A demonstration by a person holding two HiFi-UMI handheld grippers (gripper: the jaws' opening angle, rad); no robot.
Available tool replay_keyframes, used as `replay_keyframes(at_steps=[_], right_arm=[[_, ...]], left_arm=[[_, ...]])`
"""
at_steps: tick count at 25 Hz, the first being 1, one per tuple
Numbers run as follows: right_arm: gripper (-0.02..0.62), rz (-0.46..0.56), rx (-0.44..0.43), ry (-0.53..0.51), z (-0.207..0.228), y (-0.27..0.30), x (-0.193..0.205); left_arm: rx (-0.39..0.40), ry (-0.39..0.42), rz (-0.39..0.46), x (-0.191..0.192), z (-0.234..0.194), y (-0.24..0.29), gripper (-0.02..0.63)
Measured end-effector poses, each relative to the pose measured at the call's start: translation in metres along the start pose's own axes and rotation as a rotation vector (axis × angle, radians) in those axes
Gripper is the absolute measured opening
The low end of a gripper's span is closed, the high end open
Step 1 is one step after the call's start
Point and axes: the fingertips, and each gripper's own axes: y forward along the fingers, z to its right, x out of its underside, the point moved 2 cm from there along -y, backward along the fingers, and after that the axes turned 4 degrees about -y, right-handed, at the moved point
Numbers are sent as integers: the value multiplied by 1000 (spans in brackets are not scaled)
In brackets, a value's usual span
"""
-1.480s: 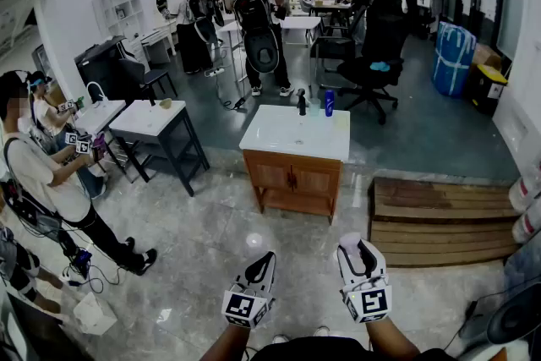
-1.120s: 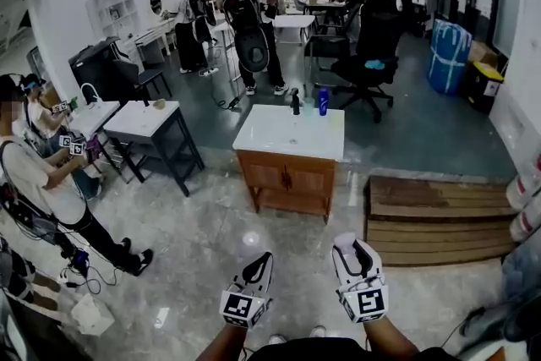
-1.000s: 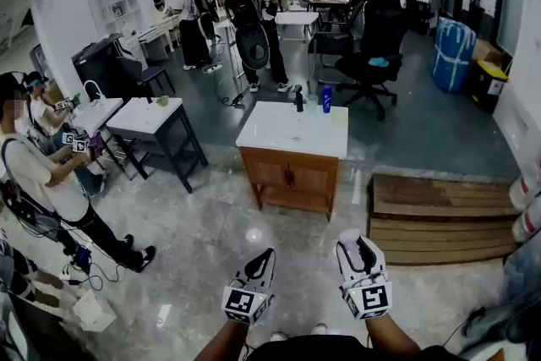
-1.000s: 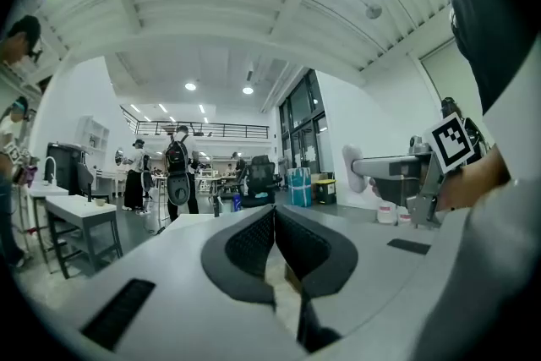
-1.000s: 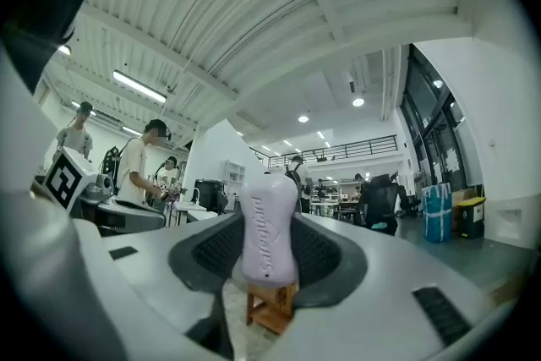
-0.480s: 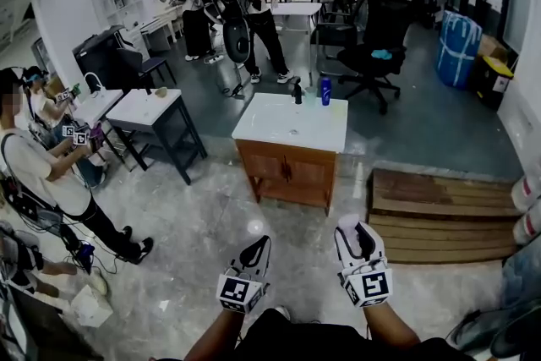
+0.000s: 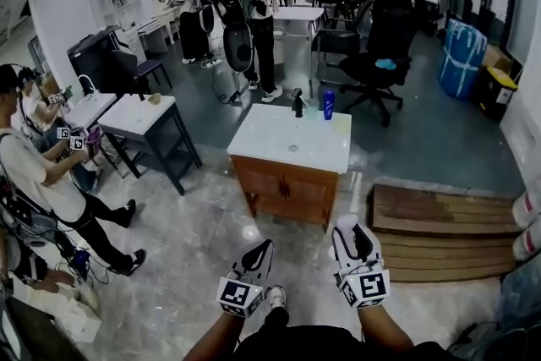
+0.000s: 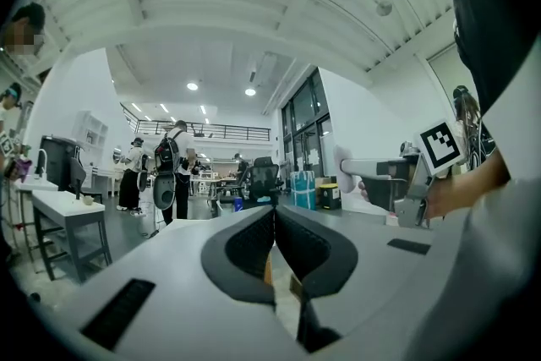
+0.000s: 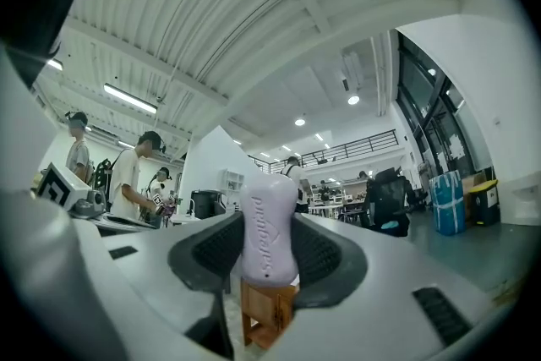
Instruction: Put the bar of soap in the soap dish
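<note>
Left gripper (image 7: 256,254) is held low over the floor (image 7: 190,237), jaws clenched tip to tip with nothing between them. Ahead and well apart from both grippers is a white-topped table (image 7: 270,135) on a wooden cabinet, with a black faucet (image 7: 297,103) and a blue bottle (image 7: 328,104) at its far edge. Right gripper (image 7: 350,232) is clamped on the bar of soap (image 9: 269,239). The soap is pale lilac and upright between the pads, embossed side facing the camera. Wooden pallet (image 7: 439,220) lies on the floor, far right.
</note>
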Motion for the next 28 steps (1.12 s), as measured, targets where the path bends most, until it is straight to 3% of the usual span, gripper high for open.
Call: replay_keyframes(at_steps=[8,17,28], right_arm=[[187,2,3,-4,8,89,11],[189,2,5,-11,9,163,11],[189,-22,74,-27,11,203,26]], left_arm=[[3,31,-27,-4,-73,55,21],[44,-12,-48,-1,-138,113,21],[86,16,-3,-11,-184,148,21]])
